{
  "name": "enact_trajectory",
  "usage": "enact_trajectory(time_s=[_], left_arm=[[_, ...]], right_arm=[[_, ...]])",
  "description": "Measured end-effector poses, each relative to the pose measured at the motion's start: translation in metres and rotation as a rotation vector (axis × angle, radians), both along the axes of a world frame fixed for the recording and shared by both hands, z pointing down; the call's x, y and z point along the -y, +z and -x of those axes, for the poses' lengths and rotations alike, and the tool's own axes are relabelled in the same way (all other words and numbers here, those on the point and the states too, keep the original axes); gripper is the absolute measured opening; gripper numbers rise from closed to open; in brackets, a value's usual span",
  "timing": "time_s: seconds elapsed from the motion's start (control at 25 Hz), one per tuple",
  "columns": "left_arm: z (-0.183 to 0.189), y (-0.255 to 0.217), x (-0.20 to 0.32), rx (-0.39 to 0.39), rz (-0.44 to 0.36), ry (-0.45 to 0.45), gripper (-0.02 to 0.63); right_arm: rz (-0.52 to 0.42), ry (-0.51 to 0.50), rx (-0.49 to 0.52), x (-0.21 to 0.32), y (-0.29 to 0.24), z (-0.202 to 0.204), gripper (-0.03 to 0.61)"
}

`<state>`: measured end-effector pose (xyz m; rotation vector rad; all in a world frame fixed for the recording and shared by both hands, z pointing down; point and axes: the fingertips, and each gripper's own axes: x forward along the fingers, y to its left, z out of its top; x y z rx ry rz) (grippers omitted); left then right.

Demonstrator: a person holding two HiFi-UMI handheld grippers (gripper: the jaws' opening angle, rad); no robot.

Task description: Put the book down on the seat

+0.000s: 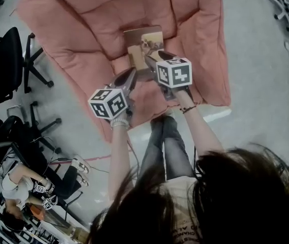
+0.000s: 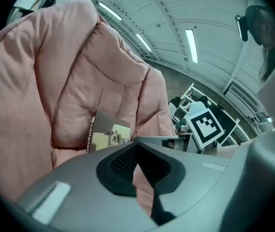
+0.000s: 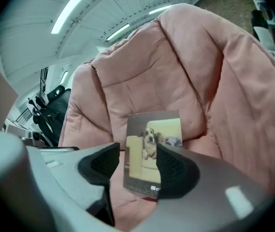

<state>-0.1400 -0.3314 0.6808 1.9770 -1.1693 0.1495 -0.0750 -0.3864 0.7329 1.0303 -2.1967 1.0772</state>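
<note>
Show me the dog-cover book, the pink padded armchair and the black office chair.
Dog-cover book (image 3: pixel 149 151), right gripper view, front cover.
Pink padded armchair (image 1: pixel 78 24), head view, left cushion.
Black office chair (image 1: pixel 2 62), head view, black upholstery.

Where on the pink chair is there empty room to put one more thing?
The seat is bare in front of the book and on both sides of it. The front middle is crowded: the left gripper and right gripper hang over it, the right one's open jaws near the book. A hand would probably pass easiest from a side.
</note>
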Motion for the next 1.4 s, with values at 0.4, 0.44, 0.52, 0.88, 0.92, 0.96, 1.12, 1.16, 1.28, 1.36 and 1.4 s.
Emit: enact_trajectory(time_s=[0.4,0.44,0.52,0.88,0.92,0.96,1.12,1.16,1.28,1.36,1.4], left_arm=[[-0.018,-0.064,-0.018,-0.023,-0.044,-0.002,-0.002],[-0.019,-0.071,-0.02,-0.024,-0.051,-0.004,-0.002],[-0.02,-0.086,-0.024,-0.029,-0.07,-0.02,-0.002],[-0.028,-0.153,-0.049,-0.029,-0.156,-0.057,-0.002],[-0.028,-0.16,-0.049,-0.027,-0.169,-0.061,-0.002],[-0.029,-0.167,-0.05,-0.025,-0.181,-0.066,-0.002],[-0.034,-0.189,-0.055,-0.018,-0.211,-0.067,-0.002],[-0.036,-0.195,-0.057,-0.017,-0.219,-0.063,-0.002],[-0.041,-0.212,-0.065,-0.007,-0.24,-0.046,-0.002],[-0.044,-0.223,-0.071,0.003,-0.256,-0.041,-0.002],[-0.045,-0.228,-0.075,0.007,-0.263,-0.04,-0.002]], right_arm=[[-0.028,-0.07,0.151,-0.029,-0.085,0.008,0.149],[-0.037,-0.078,0.158,-0.032,-0.095,0.008,0.138],[-0.055,-0.09,0.177,-0.038,-0.111,0.008,0.124],[-0.13,-0.056,0.273,-0.063,-0.189,-0.001,0.069],[-0.145,-0.059,0.275,-0.063,-0.197,-0.002,0.061],[-0.156,-0.06,0.276,-0.064,-0.205,-0.003,0.055],[-0.175,-0.055,0.308,-0.068,-0.232,-0.005,0.044],[-0.182,-0.06,0.311,-0.07,-0.238,-0.005,0.037],[-0.204,-0.077,0.312,-0.078,-0.256,-0.006,0.022],[-0.219,-0.085,0.317,-0.085,-0.268,-0.008,0.012],[-0.227,-0.089,0.319,-0.089,-0.274,-0.009,0.008]])
